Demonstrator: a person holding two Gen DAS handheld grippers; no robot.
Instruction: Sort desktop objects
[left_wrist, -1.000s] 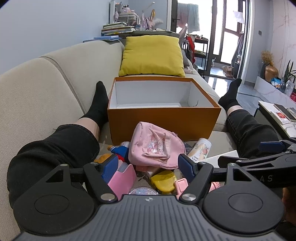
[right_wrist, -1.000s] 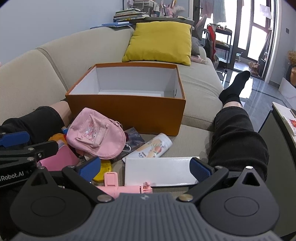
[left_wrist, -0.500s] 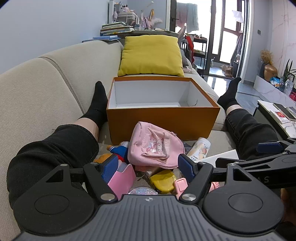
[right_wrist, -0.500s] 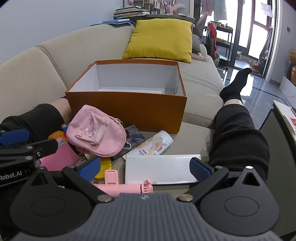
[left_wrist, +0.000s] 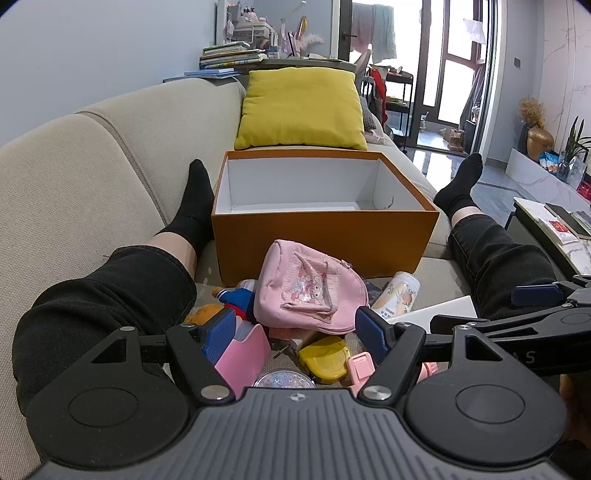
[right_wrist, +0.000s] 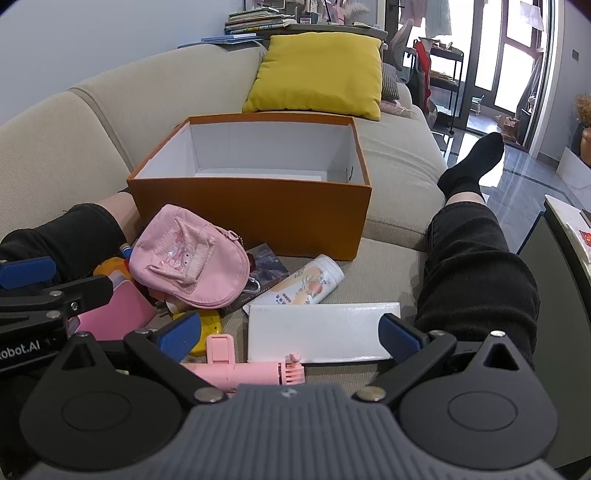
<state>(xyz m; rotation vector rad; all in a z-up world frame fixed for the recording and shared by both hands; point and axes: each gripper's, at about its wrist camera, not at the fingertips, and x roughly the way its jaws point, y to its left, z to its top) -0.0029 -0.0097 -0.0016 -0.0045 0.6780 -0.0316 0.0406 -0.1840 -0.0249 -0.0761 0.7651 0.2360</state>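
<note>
Moved: both views slightly nearer orange box (right_wrist: 255, 218), frame centre. Left gripper (left_wrist: 295, 332), right gripper (right_wrist: 291, 332): fingers wide apart, holding nothing; pink pouch (right_wrist: 188, 269) lower left.

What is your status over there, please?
Both tongs, left and right, open, empty. Orange box empty. Pink pouch tops the pile.

Beige fabric sofa (right_wrist: 399, 162) carried open orange cardboard box (right_wrist: 258, 218) centre, yellow square cushion (right_wrist: 317, 70) far, flat white rectangular box (right_wrist: 321, 330) near.
</note>
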